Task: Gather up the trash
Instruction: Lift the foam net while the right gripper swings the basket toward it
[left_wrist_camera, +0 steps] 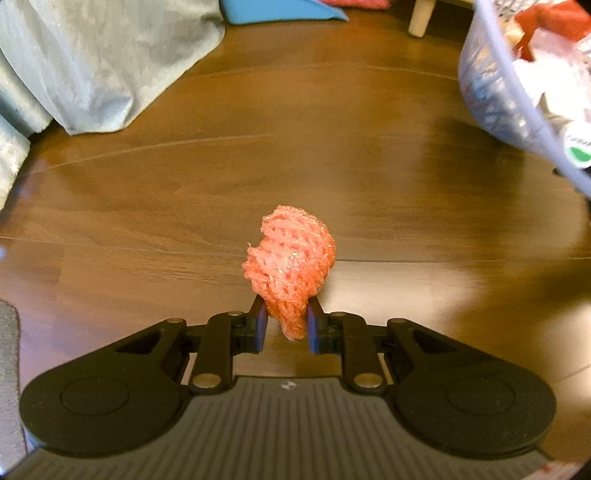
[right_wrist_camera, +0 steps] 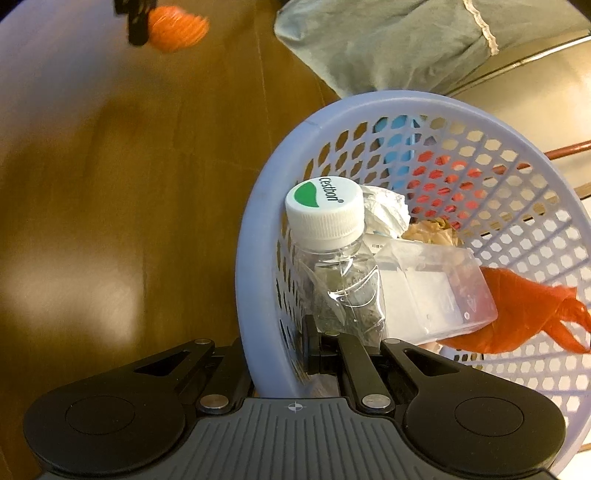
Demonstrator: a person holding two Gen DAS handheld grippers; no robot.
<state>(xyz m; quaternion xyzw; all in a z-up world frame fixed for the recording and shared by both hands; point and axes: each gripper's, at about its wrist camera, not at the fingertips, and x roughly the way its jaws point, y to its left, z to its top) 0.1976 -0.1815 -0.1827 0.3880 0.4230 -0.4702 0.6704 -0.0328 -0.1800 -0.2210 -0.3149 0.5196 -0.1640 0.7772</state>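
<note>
Left wrist view: the left tongs [left_wrist_camera: 286, 325] clamp the lower end of a pink-orange foam net [left_wrist_camera: 290, 264], which is held clear above the wooden floor [left_wrist_camera: 258, 147]. A lavender basket [left_wrist_camera: 491, 103] with trash sits at 2 o'clock; pale cloth [left_wrist_camera: 92, 62] lies at 10 o'clock.

Right wrist view: the right tongs [right_wrist_camera: 273, 350] pinch the basket [right_wrist_camera: 255, 258] rim, 1 finger inside and 1 outside. Inside: a capped clear bottle [right_wrist_camera: 332, 258], a clear plastic box [right_wrist_camera: 436, 288], crumpled paper [right_wrist_camera: 384, 214], a red bag [right_wrist_camera: 517, 306]. The foam net [right_wrist_camera: 177, 27] appears at 11 o'clock.
</note>
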